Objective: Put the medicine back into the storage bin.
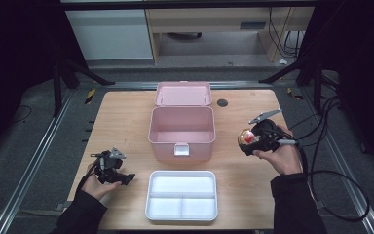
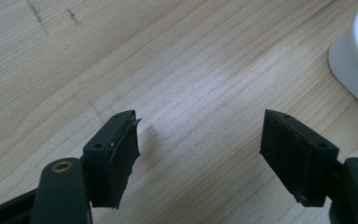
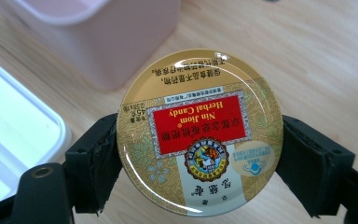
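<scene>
A round gold candy tin (image 3: pixel 199 133) with a red label sits between the jaws of my right gripper (image 3: pixel 199 158), which is shut on its rim. In the high view the tin (image 1: pixel 246 138) hangs above the table, right of the open pink box (image 1: pixel 181 132), with the right gripper (image 1: pixel 251 140) around it. My left gripper (image 1: pixel 125 178) rests low at the table's left, open, its jaws pointing right toward the white tray (image 1: pixel 182 195). Bare wood lies between the left gripper (image 2: pixel 200 140) jaws, and the white tray's corner (image 2: pixel 356 60) shows at the upper right.
The pink box has its lid (image 1: pixel 183 93) folded back and its inside looks bare. The white tray has three compartments and sits near the front edge. A dark round grommet (image 1: pixel 222 103) is set in the wooden tabletop (image 1: pixel 121 126). Cables (image 1: pixel 336 180) trail off the right side.
</scene>
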The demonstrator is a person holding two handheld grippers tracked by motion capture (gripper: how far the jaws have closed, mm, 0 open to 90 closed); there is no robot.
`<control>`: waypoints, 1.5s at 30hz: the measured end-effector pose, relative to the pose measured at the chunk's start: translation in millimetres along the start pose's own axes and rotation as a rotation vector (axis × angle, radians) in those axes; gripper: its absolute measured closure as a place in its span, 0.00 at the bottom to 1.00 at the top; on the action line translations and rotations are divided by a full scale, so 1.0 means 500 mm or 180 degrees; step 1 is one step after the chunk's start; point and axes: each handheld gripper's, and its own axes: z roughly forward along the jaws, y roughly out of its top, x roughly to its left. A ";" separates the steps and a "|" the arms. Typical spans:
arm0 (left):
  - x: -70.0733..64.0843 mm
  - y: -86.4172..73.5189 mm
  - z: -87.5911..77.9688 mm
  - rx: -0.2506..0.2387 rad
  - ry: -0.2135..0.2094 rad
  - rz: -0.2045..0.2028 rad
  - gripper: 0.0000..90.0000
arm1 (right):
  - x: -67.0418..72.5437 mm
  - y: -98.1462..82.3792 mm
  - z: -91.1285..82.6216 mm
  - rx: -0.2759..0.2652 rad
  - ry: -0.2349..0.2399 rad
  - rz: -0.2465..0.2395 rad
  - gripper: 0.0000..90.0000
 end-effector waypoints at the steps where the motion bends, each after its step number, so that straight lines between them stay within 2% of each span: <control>1: 0.001 0.000 0.000 -0.0003 0.0005 -0.0002 0.30 | 0.001 0.009 -0.002 -0.0014 0.0006 -0.0003 0.23; 7: 0.002 -0.002 -0.001 -0.0002 0.0022 0.0002 0.30 | 0.002 0.060 -0.010 -0.0184 0.0085 -0.0035 0.23; 18: 0.005 -0.002 0.004 0.0026 0.0015 0.0002 0.30 | 0.031 0.152 0.002 -0.0270 0.0179 -0.0235 0.23; 24: 0.004 -0.002 0.004 0.0031 0.0012 0.0025 0.30 | 0.049 0.199 0.029 -0.0323 0.0261 -0.0320 0.23; 34: 0.002 0.002 -0.004 -0.0046 0.0014 0.0015 0.29 | 0.078 0.261 0.077 -0.0289 0.0375 -0.0427 0.23; 44: 0.002 0.005 -0.011 -0.0109 0.0010 0.0006 0.29 | 0.123 0.322 0.125 -0.0262 0.0481 -0.0576 0.23; 45: 0.002 0.005 -0.012 -0.0114 0.0013 0.0005 0.30 | 0.130 0.328 0.131 -0.0240 0.0501 -0.0557 0.23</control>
